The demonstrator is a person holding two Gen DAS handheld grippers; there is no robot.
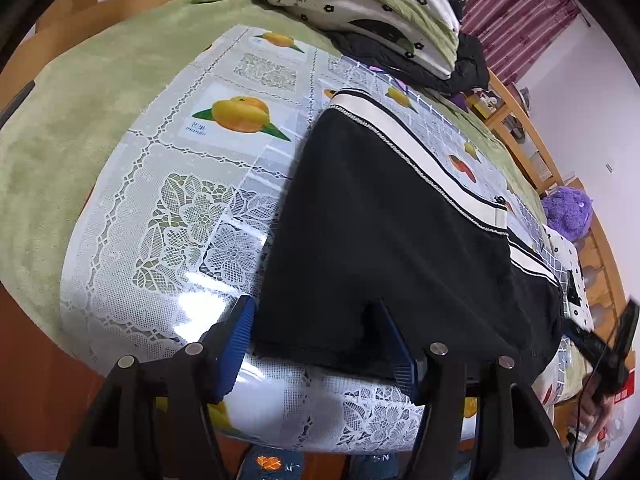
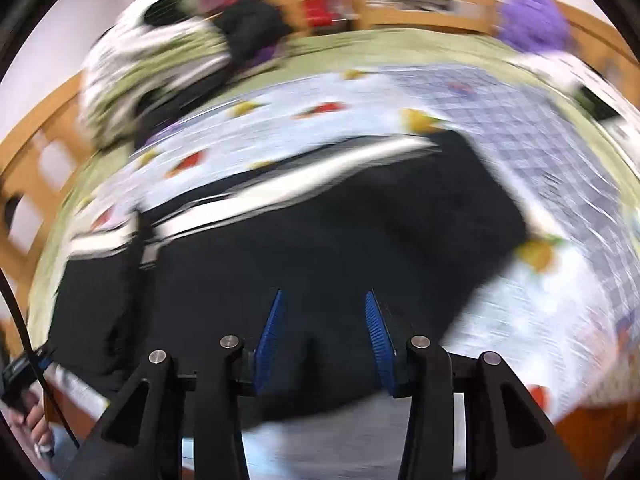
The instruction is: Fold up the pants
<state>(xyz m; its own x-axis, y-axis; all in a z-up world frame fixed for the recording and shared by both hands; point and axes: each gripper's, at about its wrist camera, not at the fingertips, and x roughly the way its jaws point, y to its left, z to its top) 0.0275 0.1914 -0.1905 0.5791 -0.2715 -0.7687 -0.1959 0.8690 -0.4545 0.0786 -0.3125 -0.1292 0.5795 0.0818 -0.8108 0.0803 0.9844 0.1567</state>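
Counted on the bed: one pair of black pants (image 1: 384, 240), one fruit-print plastic cloth (image 1: 192, 216), one folded quilt (image 1: 372, 8), one purple plush toy (image 1: 568, 212), two grippers.

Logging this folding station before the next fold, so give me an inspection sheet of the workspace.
Surface: glossy plastic lace-and-fruit-print tablecloth over a green fleece blanket.
Job's things: black pants with white side stripe, lying flat, near edge between the left gripper's pads.
Clutter: folded green-and-white floral quilt; purple plush toy.
Grippers: left gripper open astride the pants edge; right gripper open above the pants, view blurred.
Cables: thin black cable.
Surroundings: wooden bed frame, striped maroon curtain.
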